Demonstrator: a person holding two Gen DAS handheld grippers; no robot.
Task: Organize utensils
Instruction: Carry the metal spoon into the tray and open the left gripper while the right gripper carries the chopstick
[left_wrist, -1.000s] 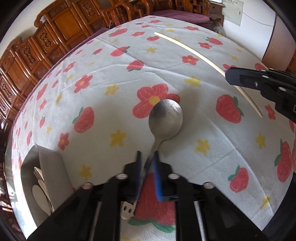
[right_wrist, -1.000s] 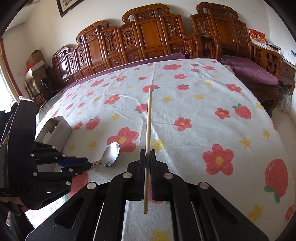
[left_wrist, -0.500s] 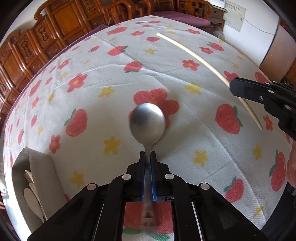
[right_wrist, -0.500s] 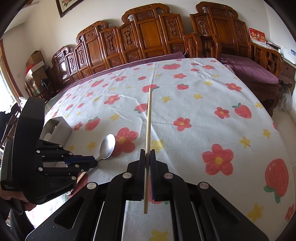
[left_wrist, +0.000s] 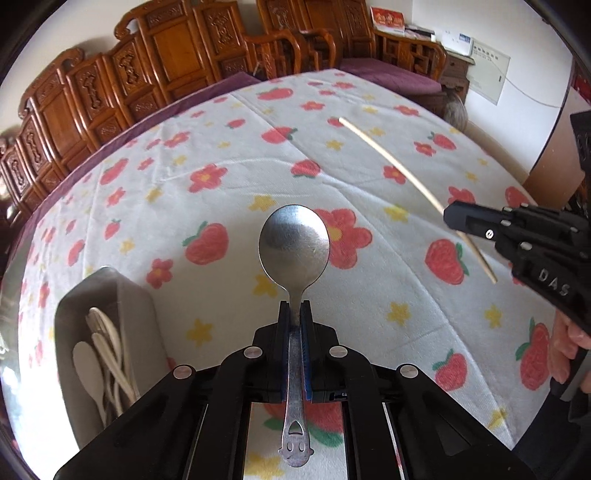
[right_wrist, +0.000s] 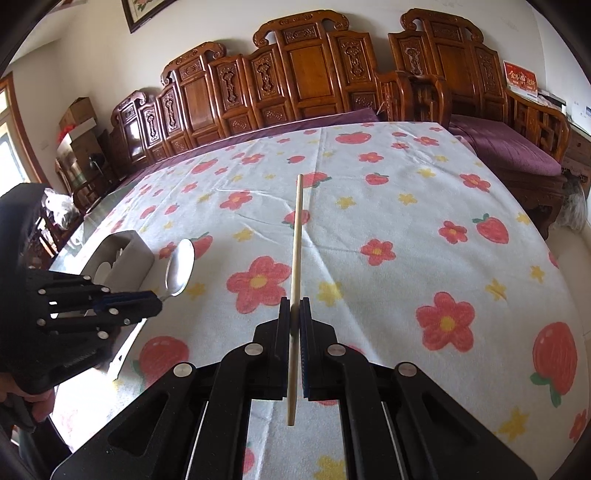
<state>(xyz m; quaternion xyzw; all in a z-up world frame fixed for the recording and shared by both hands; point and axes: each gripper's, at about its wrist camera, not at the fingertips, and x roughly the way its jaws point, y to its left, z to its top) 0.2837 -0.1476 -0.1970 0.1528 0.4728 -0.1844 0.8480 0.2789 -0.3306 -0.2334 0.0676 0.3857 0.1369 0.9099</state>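
We have two utensils in hand above the desk (right_wrist: 424, 206), which is covered by a white cloth printed with red flowers and strawberries. Our left gripper (left_wrist: 294, 314) has its fingers closed tight on the handle of a shiny metal spoon (left_wrist: 294, 247); the bowl sticks out ahead of the fingers, clear of the cloth, and the handle end with a smiley cut-out hangs back between the gripper's arms. Our right gripper (right_wrist: 294, 314) has its fingers pinched on a long pale wooden chopstick (right_wrist: 296, 236), gripped nearer its near end, so that most of it points away over the desk. At the left edge of the desk, near the left gripper, stands a grey rectangular utensil holder (left_wrist: 129, 314) with white plastic spoons (left_wrist: 99, 347) already inside it. Carved wooden chairs (right_wrist: 306, 81) line the far side of the desk.
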